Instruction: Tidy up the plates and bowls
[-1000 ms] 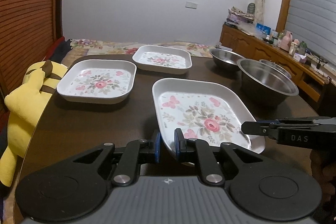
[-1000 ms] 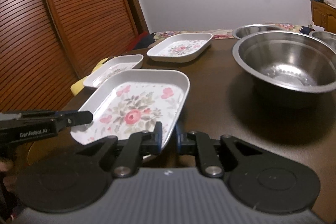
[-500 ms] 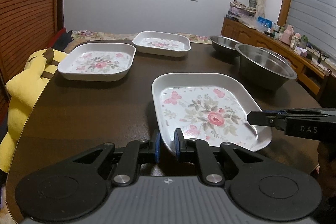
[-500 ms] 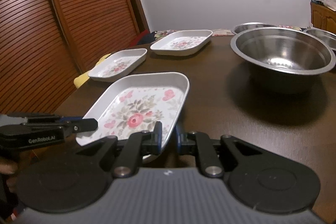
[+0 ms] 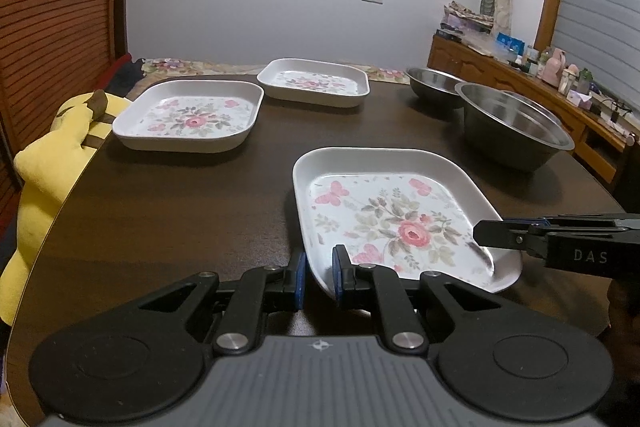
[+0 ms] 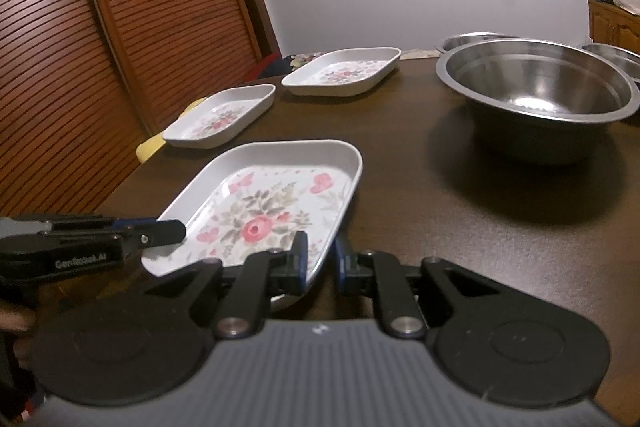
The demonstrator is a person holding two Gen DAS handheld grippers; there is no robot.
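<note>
We clamp the floral plate (image 5: 384,211) with both left tongs (image 5: 319,275) and right tongs (image 6: 321,259), above the worktop (image 5: 168,211).

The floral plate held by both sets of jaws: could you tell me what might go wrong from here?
1. Both the left gripper and right gripper pinch only the thin rim of the floral plate; it could slip or tip.
2. Swinging it right might strike the nearest steel bowl.
3. Uneven pulling by the two hands could twist it loose.
</note>
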